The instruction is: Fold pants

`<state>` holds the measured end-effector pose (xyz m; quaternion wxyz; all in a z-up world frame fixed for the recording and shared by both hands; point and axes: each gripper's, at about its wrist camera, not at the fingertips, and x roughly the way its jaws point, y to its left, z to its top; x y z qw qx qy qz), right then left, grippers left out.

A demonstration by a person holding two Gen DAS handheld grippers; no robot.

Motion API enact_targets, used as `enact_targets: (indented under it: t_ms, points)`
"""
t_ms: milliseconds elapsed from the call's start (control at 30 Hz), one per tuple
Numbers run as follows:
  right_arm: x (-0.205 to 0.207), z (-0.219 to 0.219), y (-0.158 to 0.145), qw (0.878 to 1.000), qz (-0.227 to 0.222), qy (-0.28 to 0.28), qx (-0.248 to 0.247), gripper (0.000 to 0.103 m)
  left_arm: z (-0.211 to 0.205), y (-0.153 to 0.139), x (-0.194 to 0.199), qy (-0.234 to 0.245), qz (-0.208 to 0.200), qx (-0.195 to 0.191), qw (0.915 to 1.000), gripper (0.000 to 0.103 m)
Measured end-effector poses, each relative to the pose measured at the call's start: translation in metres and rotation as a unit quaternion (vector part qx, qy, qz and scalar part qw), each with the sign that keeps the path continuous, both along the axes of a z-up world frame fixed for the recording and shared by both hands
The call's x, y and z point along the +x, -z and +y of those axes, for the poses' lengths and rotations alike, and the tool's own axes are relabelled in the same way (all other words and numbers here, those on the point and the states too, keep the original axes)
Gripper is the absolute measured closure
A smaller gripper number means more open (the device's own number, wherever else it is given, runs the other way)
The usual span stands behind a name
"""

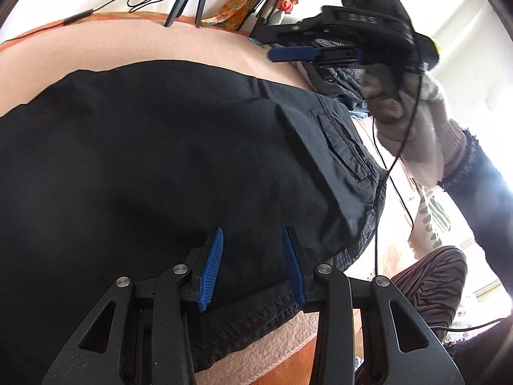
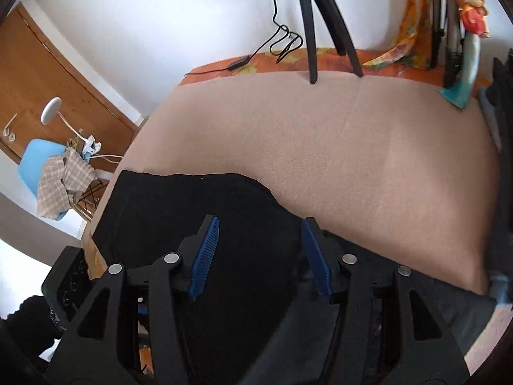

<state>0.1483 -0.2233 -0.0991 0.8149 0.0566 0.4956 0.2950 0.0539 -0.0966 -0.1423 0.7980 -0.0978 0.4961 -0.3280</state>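
Black pants (image 1: 160, 160) lie flat on a pinkish-beige bed cover (image 1: 128, 45), with the zipped pocket (image 1: 340, 141) and the waistband (image 1: 256, 314) toward the near right. My left gripper (image 1: 253, 256) hangs low over the waist area with its blue pads apart and no fabric pinched between them. My right gripper (image 1: 279, 54) is held by a gloved hand (image 1: 410, 118) above the far right edge of the pants. In the right wrist view, the right gripper (image 2: 259, 243) stands open above the pants (image 2: 224, 199), with nothing between its pads.
Tripod legs (image 2: 311, 32) stand at the far side of the bed cover (image 2: 352, 160), and a black cable (image 2: 282, 41) lies beside them. Other dark garments (image 1: 340, 80) are heaped at the right. A blue chair (image 2: 35, 160) draped with checked cloth stands left of the bed.
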Motion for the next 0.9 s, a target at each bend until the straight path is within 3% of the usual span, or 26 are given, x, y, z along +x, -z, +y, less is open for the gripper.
enact_targets:
  t_ms: [167,367,400,433,467,600,700,800,900]
  points:
    - [0.039,0.025,0.040,0.999,0.042,-0.014,-0.019,0.047,-0.001,0.000,-0.006,0.011,-0.011,0.007,0.9999,0.067]
    - [0.050,0.040,0.057,0.996,0.077,-0.036,0.030,0.046,0.003,0.002,-0.004,0.009,-0.004,-0.007,0.9999,0.067]
    - [0.049,0.044,0.057,0.996,0.078,-0.039,0.036,0.053,0.004,0.002,-0.004,0.009,-0.004,-0.008,0.9999,0.067]
    - [0.045,0.049,0.055,0.996,0.066,-0.043,0.031,0.064,0.003,0.002,-0.005,0.009,-0.005,-0.007,0.9999,0.067]
    - [0.040,0.055,0.052,0.997,0.051,-0.051,0.015,0.082,0.002,0.002,-0.005,0.009,-0.008,-0.006,0.9999,0.067]
    - [0.021,0.062,0.035,0.998,0.001,-0.065,-0.023,0.091,0.008,0.001,-0.005,0.003,-0.007,-0.010,0.9999,0.067]
    - [0.019,0.067,0.030,0.997,-0.030,-0.053,-0.050,0.093,0.014,0.004,-0.004,-0.012,0.007,-0.033,0.9994,0.064]
    - [0.021,0.079,0.037,0.995,-0.035,-0.055,-0.081,0.093,0.020,0.006,-0.004,-0.026,0.019,-0.052,0.9981,0.062]
    - [0.022,0.079,0.042,0.994,-0.031,-0.053,-0.087,0.092,0.021,0.002,-0.009,-0.031,0.010,-0.038,0.9987,0.062]
